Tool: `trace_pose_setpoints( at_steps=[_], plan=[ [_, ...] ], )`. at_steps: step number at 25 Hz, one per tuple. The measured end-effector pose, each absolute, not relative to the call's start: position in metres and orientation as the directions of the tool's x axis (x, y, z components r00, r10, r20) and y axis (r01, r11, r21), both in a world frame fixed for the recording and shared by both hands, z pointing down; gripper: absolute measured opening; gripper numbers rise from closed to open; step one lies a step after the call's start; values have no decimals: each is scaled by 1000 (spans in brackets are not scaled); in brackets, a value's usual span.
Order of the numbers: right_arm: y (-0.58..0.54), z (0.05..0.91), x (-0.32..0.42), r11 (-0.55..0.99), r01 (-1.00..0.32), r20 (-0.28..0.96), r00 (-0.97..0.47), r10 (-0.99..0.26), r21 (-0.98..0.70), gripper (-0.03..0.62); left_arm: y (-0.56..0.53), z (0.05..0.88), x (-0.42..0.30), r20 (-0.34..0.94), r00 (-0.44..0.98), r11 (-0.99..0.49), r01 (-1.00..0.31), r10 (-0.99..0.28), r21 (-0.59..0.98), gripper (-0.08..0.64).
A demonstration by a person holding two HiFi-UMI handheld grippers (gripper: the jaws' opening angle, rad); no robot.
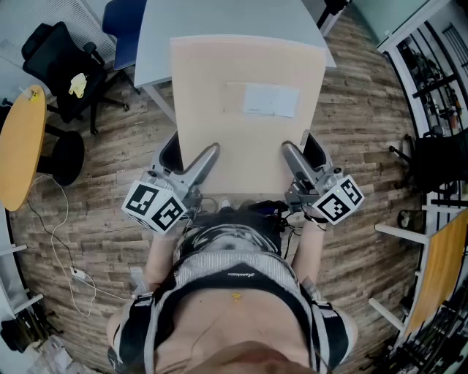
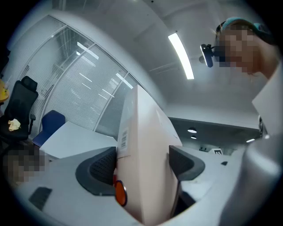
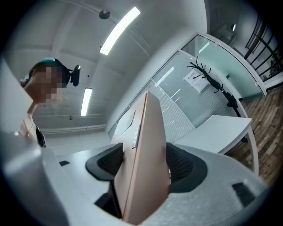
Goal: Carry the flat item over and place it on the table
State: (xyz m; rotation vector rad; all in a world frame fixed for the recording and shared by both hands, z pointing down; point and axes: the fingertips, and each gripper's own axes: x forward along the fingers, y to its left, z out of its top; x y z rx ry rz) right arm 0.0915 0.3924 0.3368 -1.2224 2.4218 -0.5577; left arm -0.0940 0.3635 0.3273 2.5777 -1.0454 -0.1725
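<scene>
— Over the wooden floor (image 1: 95, 219), in front of the person's body, what is being carried?

— It is a flat beige carton (image 1: 248, 153) with a white label (image 1: 270, 100) on its upper face. It is held about level and clear of the floor, with its near edge toward the person.

— How is it held?

— The left gripper (image 1: 212, 153) clamps the near edge toward its left corner, and the right gripper (image 1: 290, 152) clamps it toward its right corner. Each gripper view shows the carton's edge standing between two dark ribbed pads. The jaws are spread wide, and both pads press against the cardboard. Both grips look firm, and neither gripper holds anything else.

— Where is the table?

— A white table (image 1: 219, 18) lies straight ahead, at the top of the head view. The carton's far edge overlaps the tabletop there. I cannot tell whether it is already above the surface or only hides it.

— So how far along is the task?

— I judge the pick-up done and the carry well advanced. The placing is still to come, since the carton rests on nothing. It remains to bring the carton fully over the tabletop, lower it flat, and open both pairs of jaws.
</scene>
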Motion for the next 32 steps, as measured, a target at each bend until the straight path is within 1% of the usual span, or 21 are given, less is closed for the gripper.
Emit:
trace_pose_setpoints(
  at_steps=[12, 32],
  plan=[
    [403, 333, 80, 559, -689, -158, -556, -816, -462, 314, 374, 324, -102, -10, 724, -679, -642, -690, 357, 371],
    [433, 325, 73, 564, -700, -174, -549, -818, -438, 313, 402, 315, -108, -39, 741, -705, -620, -671, 344, 371]
  ],
)
